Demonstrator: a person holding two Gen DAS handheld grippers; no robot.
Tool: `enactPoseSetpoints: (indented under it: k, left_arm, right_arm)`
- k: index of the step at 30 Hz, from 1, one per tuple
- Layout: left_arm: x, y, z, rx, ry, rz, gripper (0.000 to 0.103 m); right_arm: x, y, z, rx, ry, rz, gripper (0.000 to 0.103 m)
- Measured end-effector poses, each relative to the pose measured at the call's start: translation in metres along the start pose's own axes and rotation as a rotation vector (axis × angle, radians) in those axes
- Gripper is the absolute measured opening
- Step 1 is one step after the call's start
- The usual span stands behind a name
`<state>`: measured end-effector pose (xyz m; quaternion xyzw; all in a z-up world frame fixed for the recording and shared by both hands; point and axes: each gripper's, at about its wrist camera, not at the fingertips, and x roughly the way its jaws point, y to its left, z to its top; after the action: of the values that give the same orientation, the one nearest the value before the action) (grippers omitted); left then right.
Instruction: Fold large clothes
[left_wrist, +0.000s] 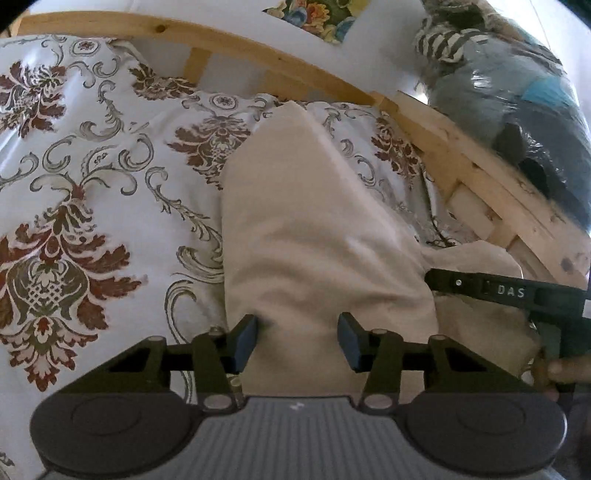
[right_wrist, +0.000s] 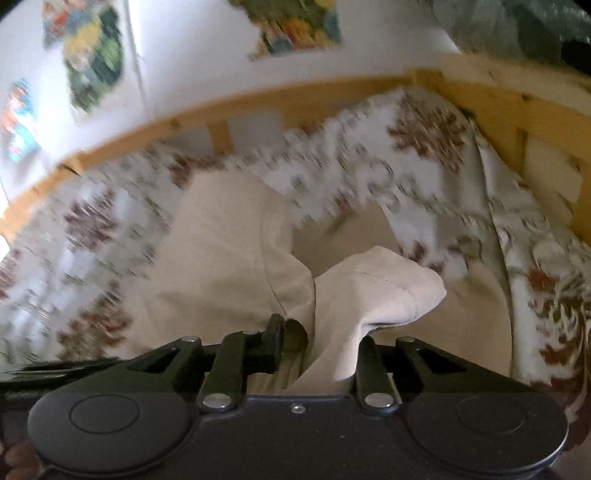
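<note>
A beige garment (left_wrist: 314, 229) lies on the patterned bedspread (left_wrist: 92, 177) and runs away from me toward the headboard. My left gripper (left_wrist: 297, 339) is open over its near end, with the cloth passing between the fingers and not pinched. My right gripper (right_wrist: 317, 347) is shut on a bunched fold of the beige garment (right_wrist: 369, 291), which rises in a peak in front of the fingers. The right gripper also shows at the right edge of the left wrist view (left_wrist: 509, 295), close beside the left one.
A wooden bed rail (left_wrist: 480, 177) curves along the far and right sides of the bed. Plastic-wrapped bundles (left_wrist: 517, 96) sit beyond the rail at right. A white wall (right_wrist: 192, 55) with coloured pictures is behind. The right wrist view is motion-blurred.
</note>
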<state>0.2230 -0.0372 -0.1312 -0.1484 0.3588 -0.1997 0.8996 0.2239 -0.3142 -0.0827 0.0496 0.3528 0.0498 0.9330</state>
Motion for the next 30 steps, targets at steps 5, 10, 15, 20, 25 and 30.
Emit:
enactPoseSetpoints:
  k: [5,10,15,20,25,30]
  left_arm:
    - [0.000,0.004,0.000,-0.040,0.013,0.002,0.055]
    - [0.008,-0.002,0.002,0.003,0.010,0.039,0.057]
    - [0.008,-0.001,0.002,-0.005,0.008,0.036,0.056]
    - [0.007,0.000,0.001,-0.001,0.002,0.030,0.056]
    - [0.007,0.001,0.000,-0.004,-0.004,0.026,0.056]
    - [0.003,-0.001,0.003,-0.012,-0.010,0.016,0.056]
  right_arm:
    - [0.005,0.006,-0.002,-0.036,0.004,-0.029,0.046]
    - [-0.007,-0.003,-0.002,0.019,-0.058,-0.120,0.082]
    - [-0.013,-0.021,0.007,0.135,-0.214,-0.174,0.089]
    - [0.026,0.000,0.024,0.038,-0.176,0.099,0.087]
    - [0.068,0.004,0.022,0.113,-0.049,0.229,0.051]
    - [0.048,0.016,0.023,-0.001,-0.107,0.150,0.005]
